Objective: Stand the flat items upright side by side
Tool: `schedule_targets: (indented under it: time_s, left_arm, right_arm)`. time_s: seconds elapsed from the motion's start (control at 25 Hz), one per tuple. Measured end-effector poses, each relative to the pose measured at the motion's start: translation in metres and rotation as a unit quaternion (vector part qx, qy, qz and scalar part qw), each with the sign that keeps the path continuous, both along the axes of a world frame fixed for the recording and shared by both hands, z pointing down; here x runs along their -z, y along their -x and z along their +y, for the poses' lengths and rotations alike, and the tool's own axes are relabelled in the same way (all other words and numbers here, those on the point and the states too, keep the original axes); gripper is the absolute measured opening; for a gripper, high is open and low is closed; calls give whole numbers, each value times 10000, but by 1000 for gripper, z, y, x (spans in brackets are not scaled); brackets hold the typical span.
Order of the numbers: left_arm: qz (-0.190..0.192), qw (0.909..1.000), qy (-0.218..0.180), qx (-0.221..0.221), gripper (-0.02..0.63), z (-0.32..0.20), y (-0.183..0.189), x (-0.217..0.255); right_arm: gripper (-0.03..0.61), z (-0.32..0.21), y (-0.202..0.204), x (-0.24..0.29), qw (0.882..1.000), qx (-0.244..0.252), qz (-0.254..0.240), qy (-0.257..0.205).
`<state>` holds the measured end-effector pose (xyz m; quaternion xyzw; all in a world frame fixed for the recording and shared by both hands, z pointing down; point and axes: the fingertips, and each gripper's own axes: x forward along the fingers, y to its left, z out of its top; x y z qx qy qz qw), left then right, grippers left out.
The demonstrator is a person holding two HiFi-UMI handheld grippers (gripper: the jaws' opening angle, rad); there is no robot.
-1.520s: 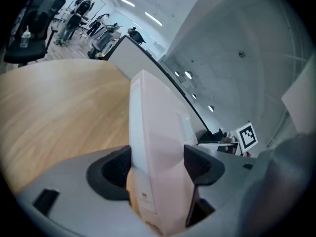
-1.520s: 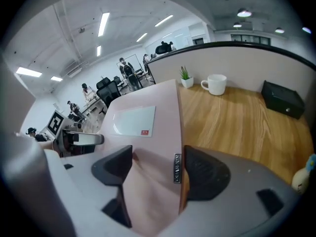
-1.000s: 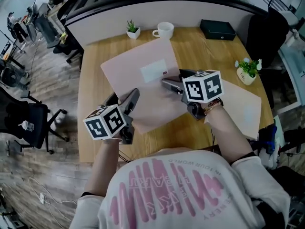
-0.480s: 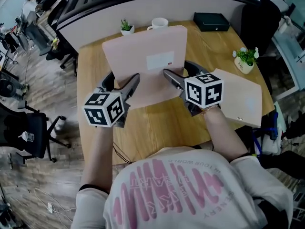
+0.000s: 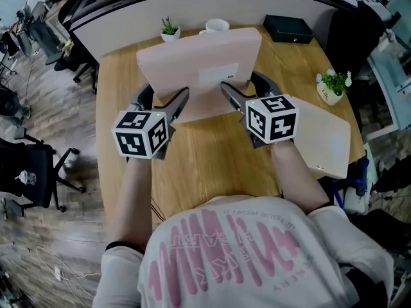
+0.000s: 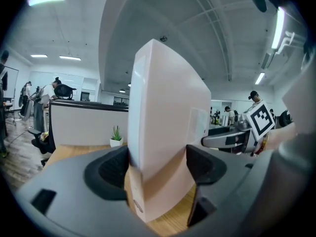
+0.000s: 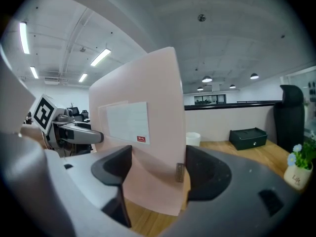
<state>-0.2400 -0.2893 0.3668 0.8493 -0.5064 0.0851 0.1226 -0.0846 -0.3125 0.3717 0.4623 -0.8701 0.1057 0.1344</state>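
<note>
A large flat pink item [image 5: 199, 69] with a white label stands nearly upright on its lower edge on the wooden table [image 5: 212, 165], held from both sides. My left gripper [image 5: 162, 101] is shut on its left edge, the pads pressing both faces [image 6: 168, 132]. At its right edge my right gripper [image 5: 249, 90] is shut in the same way [image 7: 143, 127]. A second flat item [image 5: 324, 140], beige, lies flat on the table to the right of my right gripper. In the left gripper view the right gripper's marker cube [image 6: 260, 121] shows beyond the pink item.
Along the table's far edge stand a small potted plant [image 5: 169, 29], a white cup [image 5: 217, 25] and a black box [image 5: 288, 29], with a curved partition behind. A flower pot [image 5: 332, 88] sits at the right edge. An office chair [image 5: 26, 172] stands on the floor to the left.
The pink item has been tipped up from lying flat on the table to standing nearly upright. Both grippers, still closed on its edges, have moved with it toward the far side.
</note>
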Motion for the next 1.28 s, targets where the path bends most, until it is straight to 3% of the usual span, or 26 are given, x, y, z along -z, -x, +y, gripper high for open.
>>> schedule_targets:
  time_s: [0.16, 0.68, 0.96, 1.28]
  left_arm:
    - [-40, 9999, -126, 39, 359, -18, -2, 3]
    - [-210, 9997, 104, 4, 368, -28, 1, -22]
    - [-418, 9991, 75, -61, 411, -25, 1, -25]
    - [-279, 9994, 144, -113, 416, -17, 4, -25]
  right_arm:
    - [341, -17, -2, 1, 10000, -37, -51, -11]
    - [341, -29, 1, -28, 9996, 108, -39, 257]
    - [350, -26, 4, -29, 9995, 183, 75, 252]
    - [395, -25, 2, -34, 9988, 68, 84, 474]
